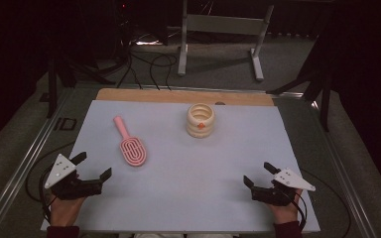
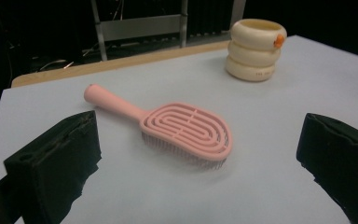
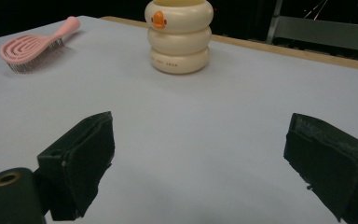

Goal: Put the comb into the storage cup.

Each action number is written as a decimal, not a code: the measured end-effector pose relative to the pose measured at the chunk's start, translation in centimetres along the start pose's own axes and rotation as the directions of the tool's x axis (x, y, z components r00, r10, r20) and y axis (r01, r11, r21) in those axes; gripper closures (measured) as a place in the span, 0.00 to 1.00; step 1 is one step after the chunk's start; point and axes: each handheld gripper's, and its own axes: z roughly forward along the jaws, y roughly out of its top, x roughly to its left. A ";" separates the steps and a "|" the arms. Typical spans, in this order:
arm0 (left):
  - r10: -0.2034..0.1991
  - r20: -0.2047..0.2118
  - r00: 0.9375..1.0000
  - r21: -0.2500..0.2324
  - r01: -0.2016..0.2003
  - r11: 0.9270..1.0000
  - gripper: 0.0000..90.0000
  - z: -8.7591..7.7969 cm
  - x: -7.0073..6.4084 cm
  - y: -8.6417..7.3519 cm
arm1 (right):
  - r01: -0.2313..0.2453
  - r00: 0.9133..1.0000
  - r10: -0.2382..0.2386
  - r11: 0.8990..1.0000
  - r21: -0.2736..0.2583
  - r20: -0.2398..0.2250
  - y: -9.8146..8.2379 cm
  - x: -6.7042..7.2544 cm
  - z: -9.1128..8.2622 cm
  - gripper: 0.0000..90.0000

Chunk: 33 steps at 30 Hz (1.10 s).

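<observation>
On the pale blue tabletop (image 1: 178,198) both grippers wait empty, jaws apart: the cream ribbed plastic cup (image 3: 179,35) stands well beyond the right gripper (image 1: 259,179), the pink oval hairbrush (image 2: 182,130) lies just ahead of the left gripper (image 1: 95,166), so a forward reach seems next.

A pale blue mat (image 1: 178,198) covers the desk, whose wooden edge (image 1: 144,95) shows along the far side. Beyond it, a grey metal stand (image 1: 218,29) rests on the floor among black cables (image 1: 149,64). Metal rails (image 1: 25,158) flank the desk.
</observation>
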 end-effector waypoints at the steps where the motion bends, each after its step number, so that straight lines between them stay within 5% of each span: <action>1: 0.001 0.004 1.000 0.006 -0.001 1.000 0.00 0.1 -0.1 0.0 | -0.001 1.000 0.001 1.000 -0.003 -0.002 0.0 0.0 0.0 0.10; 11: 0.038 0.035 0.999 0.024 -0.039 0.999 0.00 1.5 -0.7 0.7 | 0.003 1.000 -0.003 1.000 -0.003 0.005 -0.1 0.0 0.0 0.10; 19: 0.025 0.056 0.998 0.021 -0.027 0.999 0.00 2.9 -1.0 1.3 | 0.005 1.000 -0.005 1.000 -0.003 0.002 -0.1 0.1 0.0 0.10; 33: 0.073 0.076 0.994 0.077 -0.078 0.994 0.00 5.8 -1.9 2.6 | 0.009 1.000 -0.009 1.000 0.008 0.000 -0.1 0.1 0.1 0.10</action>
